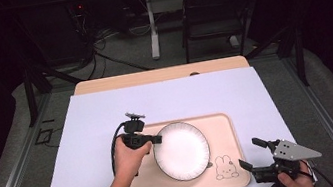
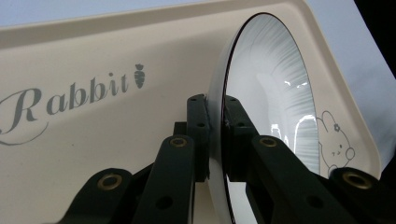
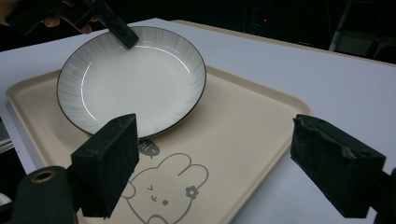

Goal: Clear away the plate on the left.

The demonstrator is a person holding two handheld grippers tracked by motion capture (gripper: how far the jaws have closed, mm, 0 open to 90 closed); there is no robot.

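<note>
Here the left tongs (image 1: 157, 139) pinch the plate (image 1: 182, 150) by its rim over the tray (image 1: 231, 177); lift it level and slowly, while the right tongs (image 1: 254, 154) wait open.

Beyond my bench (image 1: 102, 85) with its pale sheet (image 1: 165, 101), I see a black folding chair (image 1: 216, 12) and floor cables (image 1: 108, 57).
</note>
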